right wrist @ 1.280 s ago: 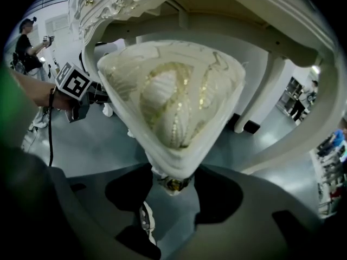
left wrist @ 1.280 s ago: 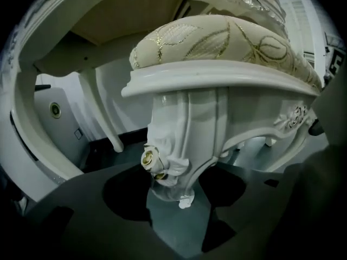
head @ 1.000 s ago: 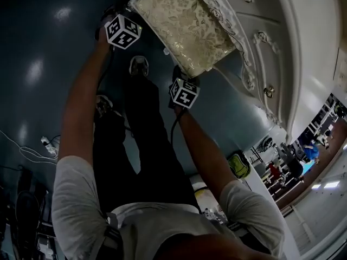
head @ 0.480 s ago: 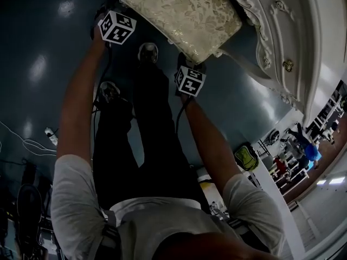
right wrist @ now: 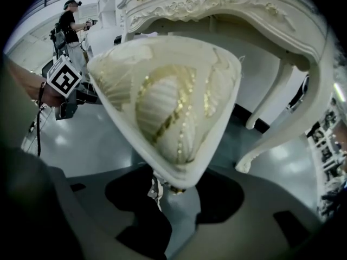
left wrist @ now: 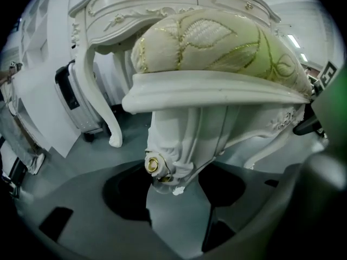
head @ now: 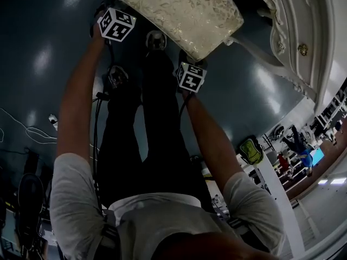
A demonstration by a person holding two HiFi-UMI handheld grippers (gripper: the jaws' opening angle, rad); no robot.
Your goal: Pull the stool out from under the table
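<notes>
The stool (head: 184, 12) has a cream and gold cushion on a white carved frame and stands on the dark floor, clear of the white ornate table (head: 303, 31). My left gripper (head: 122, 7) is shut on the stool's near left corner. In the left gripper view the carved leg top with a gold rosette (left wrist: 153, 165) sits between the jaws of the left gripper (left wrist: 171, 180). My right gripper (head: 187, 56) is shut on the near right corner. In the right gripper view the cushion's corner (right wrist: 173, 145) fills the gap of the right gripper (right wrist: 168, 191), with the table (right wrist: 227, 4) behind.
The person's shoes (head: 156, 39) stand just behind the stool's near edge. A dark suitcase (left wrist: 76, 102) stands beside the table leg. A yellow-green bag (head: 250, 149) and cables (head: 32, 131) lie on the floor. Another person (right wrist: 68, 23) stands far off.
The stool has come away from the table with both grippers on it. The gap between the stool and the table has widened, and the person's feet have stepped back.
</notes>
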